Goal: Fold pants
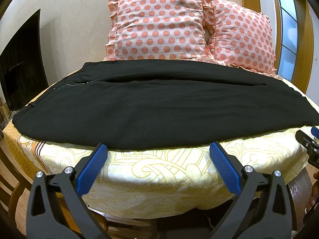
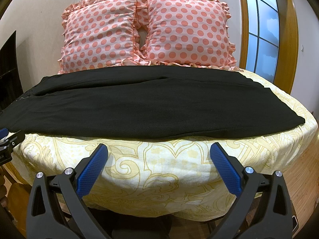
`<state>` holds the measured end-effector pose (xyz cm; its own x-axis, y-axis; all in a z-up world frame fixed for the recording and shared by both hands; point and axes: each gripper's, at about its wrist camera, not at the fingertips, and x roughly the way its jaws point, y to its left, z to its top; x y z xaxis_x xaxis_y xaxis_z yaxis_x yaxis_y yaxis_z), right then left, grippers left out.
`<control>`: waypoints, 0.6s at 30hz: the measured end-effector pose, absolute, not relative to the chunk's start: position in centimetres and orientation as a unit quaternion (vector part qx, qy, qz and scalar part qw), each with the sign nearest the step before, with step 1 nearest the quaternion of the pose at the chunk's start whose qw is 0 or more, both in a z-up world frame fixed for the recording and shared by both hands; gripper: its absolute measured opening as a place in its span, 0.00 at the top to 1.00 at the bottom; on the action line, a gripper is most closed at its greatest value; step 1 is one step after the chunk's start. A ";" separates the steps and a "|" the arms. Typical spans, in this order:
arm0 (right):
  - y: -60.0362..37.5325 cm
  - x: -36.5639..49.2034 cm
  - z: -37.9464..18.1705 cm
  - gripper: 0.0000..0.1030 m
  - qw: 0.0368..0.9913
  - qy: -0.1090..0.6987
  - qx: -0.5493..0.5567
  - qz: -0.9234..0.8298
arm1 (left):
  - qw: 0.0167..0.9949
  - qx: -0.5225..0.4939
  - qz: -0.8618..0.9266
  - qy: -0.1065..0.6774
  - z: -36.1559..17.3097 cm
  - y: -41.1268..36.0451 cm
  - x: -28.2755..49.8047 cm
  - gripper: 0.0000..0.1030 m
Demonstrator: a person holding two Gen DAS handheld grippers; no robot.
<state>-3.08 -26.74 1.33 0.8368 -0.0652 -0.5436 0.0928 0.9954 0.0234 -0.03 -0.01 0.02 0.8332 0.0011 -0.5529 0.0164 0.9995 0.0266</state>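
Black pants (image 1: 159,107) lie flat across the bed, waist with zipper (image 1: 73,84) to the left and leg ends to the right (image 2: 295,119). The two legs lie side by side. My left gripper (image 1: 158,149) is open and empty, just short of the pants' near edge. My right gripper (image 2: 159,149) is open and empty, hovering over the sheet a little short of the near edge of the pants (image 2: 159,107). Each gripper shows at the edge of the other's view: the right one (image 1: 309,145) and the left one (image 2: 8,141).
The bed has a yellow patterned sheet (image 1: 159,179). Two pink polka-dot pillows (image 1: 159,23) (image 2: 187,31) stand behind the pants. A dark TV (image 1: 22,63) stands at the left, a window (image 2: 261,29) at the right. Wooden floor lies below the bed's front edge.
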 end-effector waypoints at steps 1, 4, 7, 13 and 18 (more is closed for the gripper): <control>-26.7 -3.1 1.3 0.01 0.958 0.283 0.024 -0.041 | 0.957 0.015 -0.004 0.289 0.0 0.0 0.0 0.02; -26.8 -3.0 1.4 0.01 0.958 0.284 0.024 -0.041 | 0.957 0.015 -0.004 0.289 0.0 0.0 0.0 0.02; -26.8 -3.0 1.3 0.01 0.958 0.283 0.024 -0.041 | 0.957 0.015 -0.004 0.288 0.0 0.0 0.0 0.02; -26.8 -3.0 1.4 0.01 0.958 0.283 0.024 -0.041 | 0.957 0.015 -0.004 0.288 0.0 0.0 0.0 0.02; -26.7 -3.0 1.4 0.01 0.958 0.282 0.024 -0.041 | 0.958 0.015 -0.004 0.288 0.0 0.0 0.0 0.02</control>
